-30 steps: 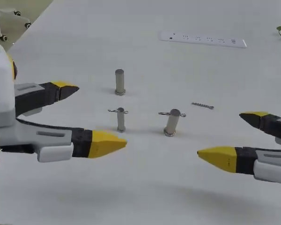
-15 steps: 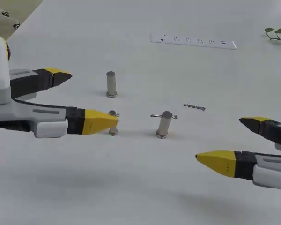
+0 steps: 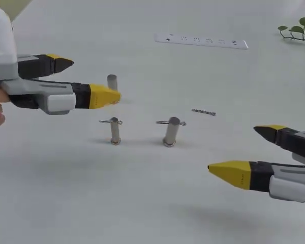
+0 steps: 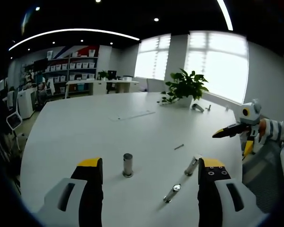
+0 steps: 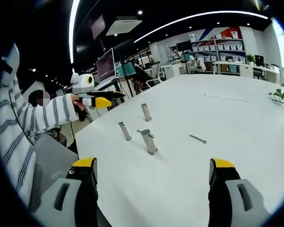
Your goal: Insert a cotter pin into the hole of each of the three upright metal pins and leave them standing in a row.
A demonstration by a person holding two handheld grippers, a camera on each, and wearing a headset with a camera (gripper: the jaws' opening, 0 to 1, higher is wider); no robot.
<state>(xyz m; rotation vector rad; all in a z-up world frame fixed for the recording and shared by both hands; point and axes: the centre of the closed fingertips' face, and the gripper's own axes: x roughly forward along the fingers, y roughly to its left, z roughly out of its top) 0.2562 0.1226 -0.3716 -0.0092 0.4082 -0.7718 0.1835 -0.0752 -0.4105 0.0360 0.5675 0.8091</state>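
white surface (image 3: 157,203) | loose cotter pin (image 3: 203,112) lies flat, long axis roughly left-right, off right of the bare pin (image 3: 112,80) | right gripper (image 3: 232,148) nearer imo, left gripper (image 3: 96,79) faces bare pin | both sets of fingers spread, empty

Surface (image 3: 142,203): was white.
Centre: two metal pins (image 3: 115,133) stood, cotter pins (image 3: 110,121) through them.
Upper left: bare pin (image 3: 112,80) stood.
Right of centre: loose cotter pin (image 3: 203,112) lay flat.
Top: power strip (image 3: 201,41) lay.

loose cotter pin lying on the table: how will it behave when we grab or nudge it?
The loose cotter pin looks thin and lies flat on the table, so it is probably very light and may skid or spin if nudged. Its low profile likely makes pinching fiddly. It looks like metal wire: probably stiff, not floppy.
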